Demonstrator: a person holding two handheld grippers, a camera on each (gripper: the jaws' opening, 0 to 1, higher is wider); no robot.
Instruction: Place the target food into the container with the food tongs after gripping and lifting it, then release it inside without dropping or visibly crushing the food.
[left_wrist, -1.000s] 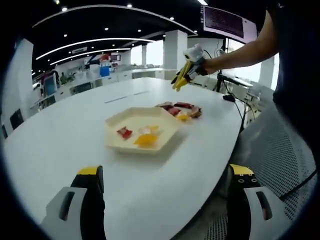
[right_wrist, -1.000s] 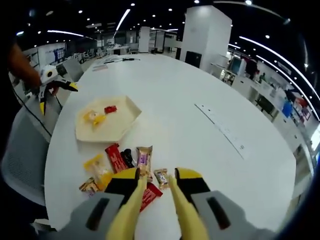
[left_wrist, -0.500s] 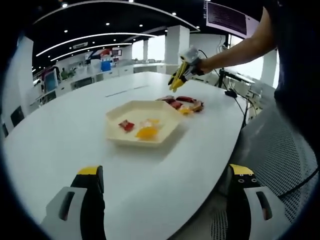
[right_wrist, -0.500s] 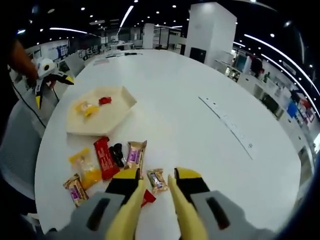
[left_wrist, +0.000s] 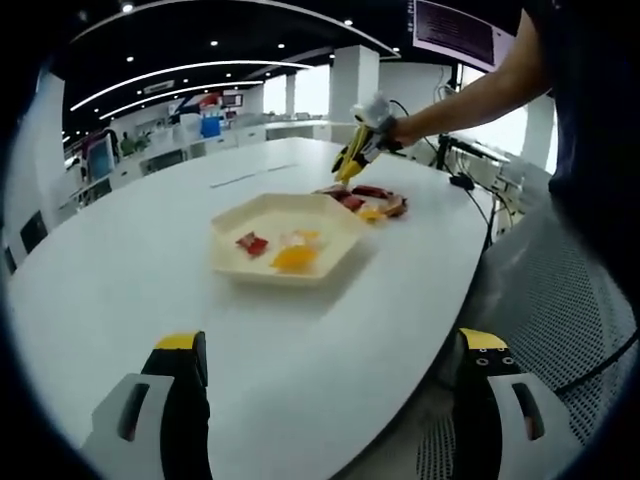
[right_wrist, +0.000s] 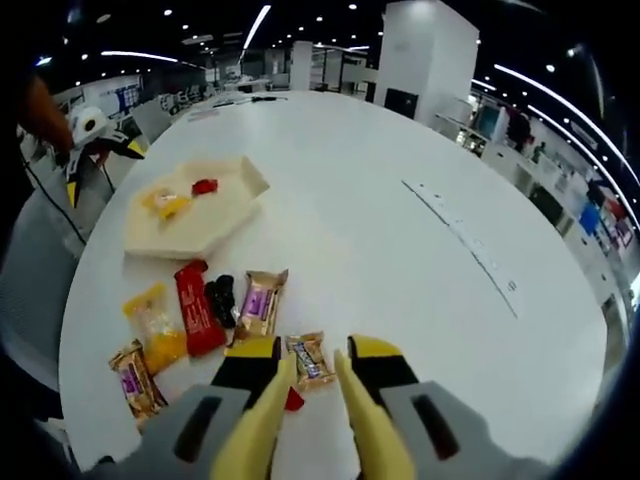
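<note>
Though dim, white table (right_wrist: 400, 250), perhaps office

A large white oval table (right_wrist: 400, 270) is seen in an open office hall. A grey mesh chair (left_wrist: 560, 300) is set just beside the table's curved edge. A white square pillar (right_wrist: 430, 60) and rows of ceiling lights (right_wrist: 255, 25) are seen beyond the far edge.

A large white oval table (left_wrist: 120, 270) is filling the middle of the left gripper view. Curved ceiling light strips (left_wrist: 190, 75) are glowing at upper left, a white pillar (left_wrist: 350, 95) is standing at top centre, and a grey mesh chair (left_wrist: 560, 310) is sitting at right.
</note>
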